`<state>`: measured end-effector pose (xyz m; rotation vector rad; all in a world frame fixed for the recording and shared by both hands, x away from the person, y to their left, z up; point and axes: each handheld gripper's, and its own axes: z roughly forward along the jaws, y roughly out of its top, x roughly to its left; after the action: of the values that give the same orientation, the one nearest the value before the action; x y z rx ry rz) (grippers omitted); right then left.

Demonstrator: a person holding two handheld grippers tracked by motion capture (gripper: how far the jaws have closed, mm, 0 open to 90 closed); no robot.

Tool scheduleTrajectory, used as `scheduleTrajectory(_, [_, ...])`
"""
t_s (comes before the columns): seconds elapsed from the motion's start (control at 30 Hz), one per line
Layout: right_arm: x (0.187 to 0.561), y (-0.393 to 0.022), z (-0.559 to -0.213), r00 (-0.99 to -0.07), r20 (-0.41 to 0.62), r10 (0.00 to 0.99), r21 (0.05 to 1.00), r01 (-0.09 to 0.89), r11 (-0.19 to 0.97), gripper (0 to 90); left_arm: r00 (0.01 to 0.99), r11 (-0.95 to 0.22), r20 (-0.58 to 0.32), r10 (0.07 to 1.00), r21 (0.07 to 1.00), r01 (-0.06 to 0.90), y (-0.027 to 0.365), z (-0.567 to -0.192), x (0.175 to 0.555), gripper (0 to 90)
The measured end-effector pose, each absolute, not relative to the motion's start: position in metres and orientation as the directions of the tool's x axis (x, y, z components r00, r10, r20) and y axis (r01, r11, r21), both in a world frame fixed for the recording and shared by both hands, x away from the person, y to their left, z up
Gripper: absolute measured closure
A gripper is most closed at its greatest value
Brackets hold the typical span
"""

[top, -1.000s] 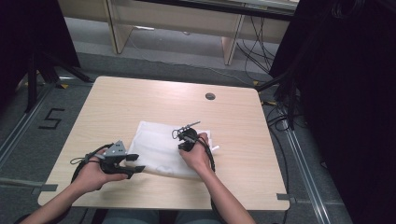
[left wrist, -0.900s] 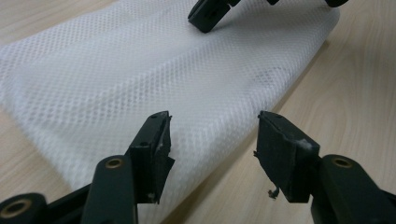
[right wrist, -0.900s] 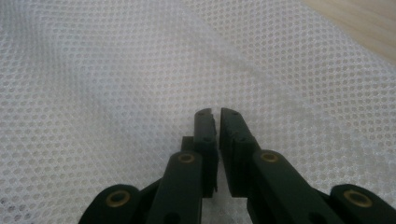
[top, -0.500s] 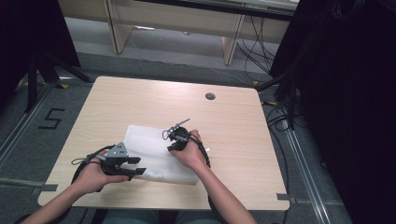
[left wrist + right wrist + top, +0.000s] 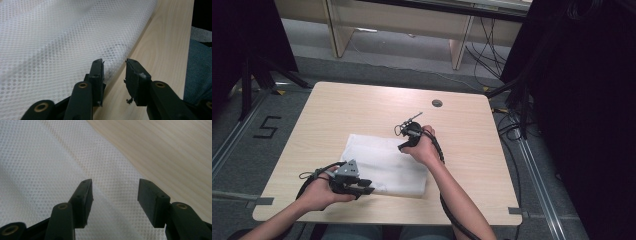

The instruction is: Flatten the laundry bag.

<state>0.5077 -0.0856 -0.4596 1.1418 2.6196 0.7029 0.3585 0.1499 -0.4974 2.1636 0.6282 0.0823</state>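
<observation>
Item 1, left tongs (image 5: pixel 362 188): held in the person's left hand (image 5: pixel 319 192) at the near left of the surface (image 5: pixel 337 102), lying low and aimed across at the near edge of the cloth. In the left gripper view the jaws stand apart on either side of that edge, one over the mesh, the other over bare wood; they have just been closing, yet the pads do not press on anything. Judged purpose: set to pinch the near hem so it can be lifted or pinned

Item 2, cloth (image 5: pixel 384 165): white mesh fabric, folded to a rough rectangle, flat on the near middle of the surface, a little toward the person's side. A soft ridge runs across it in the left gripper view (image 5: pixel 62 42), so the layers are not pressed fully flat. Its long edge runs beside bare wood in both gripper views

Item 3, right tongs (image 5: pixel 404 146): in the right hand (image 5: pixel 424 150) above the far right corner of the cloth, tips pointed down. In the right gripper view the jaws stand wide apart with nothing between them, having just been opening; mesh (image 5: pixel 37 162) lies below. Judged purpose: that corner has been let go and lies where it was laid

Item 4, surface: pale wood table, bare beyond the cloth except for a small dark round cap (image 5: pixel 437 103) near its far edge

Item 5, floor (image 5: pixel 232 125): grey, with a taped number at the left
</observation>
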Motion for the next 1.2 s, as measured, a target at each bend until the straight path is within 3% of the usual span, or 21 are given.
scheduleTrajectory(0.4, [0.508, -0.071, -0.478, -0.716, 0.075, 0.694, 0.462, 0.642, 0.612, 43.7, 0.869, -0.536, -0.144, 0.474, 0.735, 0.415, 0.138, -0.506, 0.361, 67.2])
scheduleTrajectory(0.53, [0.507, -0.068, -0.484, -0.748, 0.043, 0.663, 0.416, 0.616, 0.668, 54.7, 0.873, -0.541, -0.142, 0.467, 0.735, 0.409, 0.135, -0.509, 0.361, 67.2])
scheduleTrajectory(0.57, [0.506, -0.066, -0.484, -0.756, 0.042, 0.653, 0.41, 0.609, 0.679, 62.9, 0.875, -0.552, -0.134, 0.465, 0.729, 0.405, 0.134, -0.51, 0.362, 67.5])
scheduleTrajectory(0.6, [0.506, -0.066, -0.484, -0.756, 0.042, 0.653, 0.41, 0.609, 0.679, 62.9, 0.875, -0.552, -0.134, 0.465, 0.729, 0.405, 0.134, -0.51, 0.362, 67.6])
scheduleTrajectory(0.67, [0.503, -0.064, -0.482, -0.754, 0.05, 0.655, 0.387, 0.619, 0.683, 73.3, 0.875, -0.556, -0.131, 0.465, 0.726, 0.404, 0.133, -0.511, 0.363, 67.7])
scheduleTrajectory(0.8, [0.499, -0.061, -0.48, -0.783, 0.029, 0.622, 0.372, 0.586, 0.72, 85.7, 0.868, -0.548, -0.136, 0.477, 0.726, 0.415, 0.132, -0.512, 0.363, 68.1])
scheduleTrajectory(1.2, [0.488, -0.067, -0.442, -0.794, 0.025, 0.607, 0.437, 0.555, 0.708, 89.8, 0.848, -0.54, -0.129, 0.513, 0.72, 0.437, 0.125, -0.513, 0.369, 70.0])
